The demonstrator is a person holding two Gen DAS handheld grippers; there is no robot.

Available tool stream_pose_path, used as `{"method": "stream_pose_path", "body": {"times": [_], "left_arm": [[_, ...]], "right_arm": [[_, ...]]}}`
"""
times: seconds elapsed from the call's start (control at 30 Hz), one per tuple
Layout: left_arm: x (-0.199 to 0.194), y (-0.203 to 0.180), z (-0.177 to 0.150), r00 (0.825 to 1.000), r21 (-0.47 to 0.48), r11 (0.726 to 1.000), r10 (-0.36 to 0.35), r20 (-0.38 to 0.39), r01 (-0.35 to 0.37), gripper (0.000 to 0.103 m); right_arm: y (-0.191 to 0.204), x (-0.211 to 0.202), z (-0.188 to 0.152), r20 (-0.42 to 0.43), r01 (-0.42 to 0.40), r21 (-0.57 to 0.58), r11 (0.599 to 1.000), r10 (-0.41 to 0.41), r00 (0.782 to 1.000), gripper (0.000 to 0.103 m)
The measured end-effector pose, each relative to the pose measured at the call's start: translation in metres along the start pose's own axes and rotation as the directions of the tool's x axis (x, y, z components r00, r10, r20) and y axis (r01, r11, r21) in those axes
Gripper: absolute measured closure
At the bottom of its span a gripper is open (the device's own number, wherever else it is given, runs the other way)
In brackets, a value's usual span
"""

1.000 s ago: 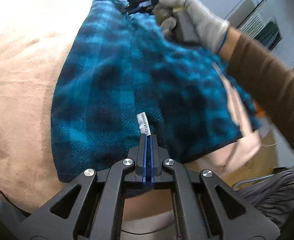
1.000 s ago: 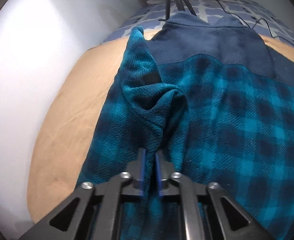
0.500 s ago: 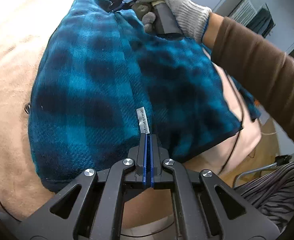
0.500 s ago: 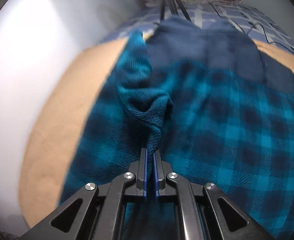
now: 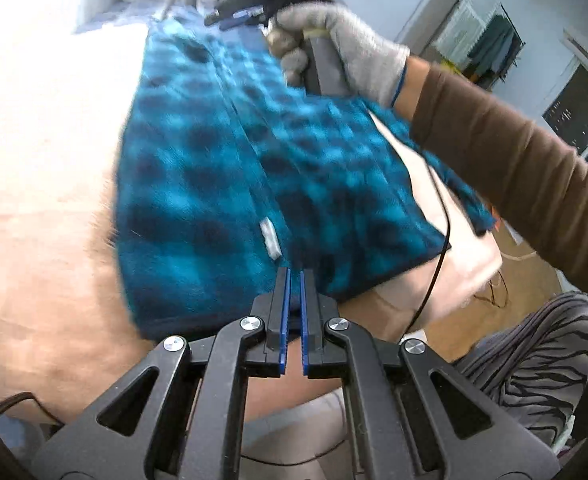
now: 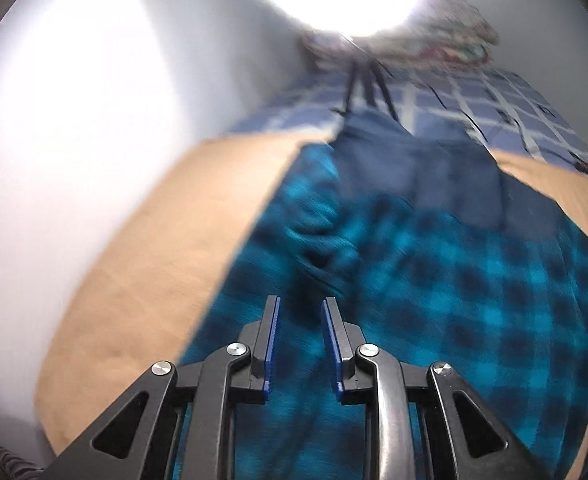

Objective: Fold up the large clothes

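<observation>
Where fleece [image 6: 434, 300] lies, below hand-held gripper [image 6: 300, 304]

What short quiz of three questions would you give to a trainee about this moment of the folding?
1. True or false: the right hand-held gripper is shut on the plaid fleece garment.
2. On which surface does the garment lie? A) tan blanket B) wooden floor C) glass table
3. Fill in: the person's right hand wears a ____ glove.
Key: 1 false: its jaws have just been opening and nothing is between them; 2 A; 3 grey.
</observation>
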State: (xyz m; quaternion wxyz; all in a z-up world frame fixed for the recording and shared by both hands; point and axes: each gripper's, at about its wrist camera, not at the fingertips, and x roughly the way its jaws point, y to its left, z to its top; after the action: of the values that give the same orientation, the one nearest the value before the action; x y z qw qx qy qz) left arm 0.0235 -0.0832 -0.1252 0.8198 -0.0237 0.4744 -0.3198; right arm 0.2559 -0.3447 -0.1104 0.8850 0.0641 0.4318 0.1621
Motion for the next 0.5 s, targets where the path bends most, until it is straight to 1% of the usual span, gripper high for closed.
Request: {"method": "stream_pose_path", "body": {"times": [0.03, 0.1, 0.17, 0.23, 0.33, 0.4, 0.43, 0.47, 0.5], "left_arm": [[-0.003, 0.002, 0.003, 1.000, -0.008, 1.000, 0.010, 0.017, -0.010, 0.103], [-0.010, 0.011, 0.011, 0.997, -0.030, 0.998, 0.053, 0.064, -0.051, 0.103], [-0.009, 0.018, 0.014, 0.994, -0.045, 0.996, 0.082, 0.068, -0.079, 0.103], [-0.001, 0.029, 0.016, 0.995, -0.084, 0.993, 0.087, 0.051, -0.083, 0.103], [0.014, 0.041, 0.013, 0.996, -0.129, 0.988, 0.087, 0.024, -0.083, 0.103], [0.029, 0.049, 0.008, 0.997, -0.151, 0.985, 0.081, -0.017, -0.083, 0.103], [0.034, 0.052, 0.005, 0.997, -0.164, 0.984, 0.070, -0.033, -0.074, 0.103], [0.043, 0.057, 0.001, 0.997, -0.189, 0.980, 0.045, -0.063, -0.056, 0.103], [0.051, 0.060, -0.003, 0.995, -0.199, 0.979, 0.028, -0.091, -0.046, 0.103]], "right_arm": [[0.006, -0.001, 0.004, 0.024, -0.012, -0.013, 1.000, 0.012, 1.000, 0.081], [0.017, 0.007, 0.013, 0.034, -0.023, -0.030, 0.999, 0.024, 0.999, 0.081], [0.025, 0.023, 0.025, 0.038, -0.029, -0.036, 0.999, 0.030, 0.999, 0.082], [0.029, 0.044, 0.037, 0.030, -0.036, -0.027, 0.999, 0.037, 0.999, 0.083], [0.030, 0.075, 0.045, -0.001, -0.025, -0.028, 0.999, 0.025, 1.000, 0.084], [0.027, 0.100, 0.043, -0.043, 0.027, -0.039, 0.999, -0.028, 0.999, 0.084], [0.024, 0.110, 0.040, -0.067, 0.050, -0.042, 0.998, -0.053, 0.996, 0.089], [0.017, 0.124, 0.034, -0.106, 0.070, -0.034, 0.997, -0.073, 0.992, 0.090], [0.009, 0.135, 0.030, -0.136, 0.069, -0.014, 0.998, -0.070, 0.988, 0.093]]}}
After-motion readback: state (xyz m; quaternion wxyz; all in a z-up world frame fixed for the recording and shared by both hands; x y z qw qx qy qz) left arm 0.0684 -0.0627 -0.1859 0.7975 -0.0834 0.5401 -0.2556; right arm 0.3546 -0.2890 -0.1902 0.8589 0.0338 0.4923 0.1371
